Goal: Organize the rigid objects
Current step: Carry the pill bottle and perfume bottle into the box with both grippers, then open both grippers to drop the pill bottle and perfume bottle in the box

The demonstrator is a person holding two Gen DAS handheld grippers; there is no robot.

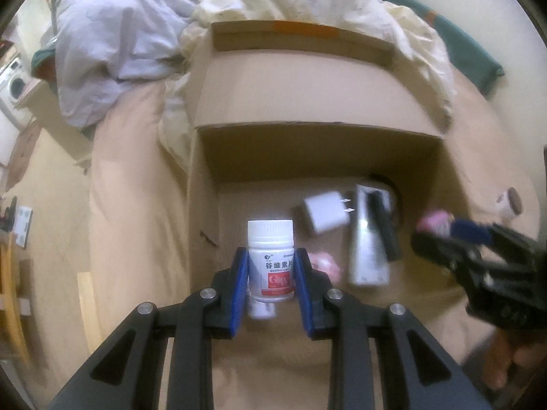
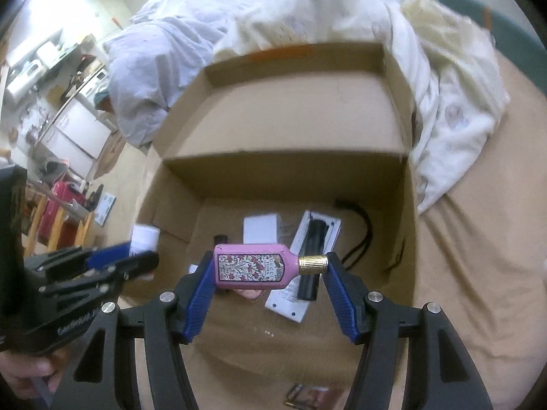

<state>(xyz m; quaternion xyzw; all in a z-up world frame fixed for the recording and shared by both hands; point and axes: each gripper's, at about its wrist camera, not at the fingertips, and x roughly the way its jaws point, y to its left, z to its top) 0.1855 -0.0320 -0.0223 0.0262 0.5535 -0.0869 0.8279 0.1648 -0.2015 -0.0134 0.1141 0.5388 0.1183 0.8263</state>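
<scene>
I have two sets of tongs, and each one is carrying something over the open cardboard box [image 2: 280,177] that sits on the bed [image 2: 478,239]. My left tongs [image 1: 270,275] are squeezed in close on a small white pill bottle [image 1: 270,259], gripping its sides and keeping it standing up. My right tongs [image 2: 270,273] are spread about halfway and pinch a pink perfume bottle [image 2: 254,271] lying sideways, one pad on its flat bottom and one on its gold cap [image 2: 312,264]. Both bottles hang in the air above the box floor, the pill bottle toward the left wall and the perfume near the middle. Already down in the box are a white plug charger [image 1: 324,213], a long white packet with a black thing on it [image 1: 371,235], and a black cord [image 2: 362,232] in the far right corner. I think I am at the putting-in step. Next I need to lower each bottle to a bare spot on the box floor and let go gently. The perfume says GUCCI among little flowers. The pill bottle has Chinese writing, 谷维素片, over a red band.
</scene>
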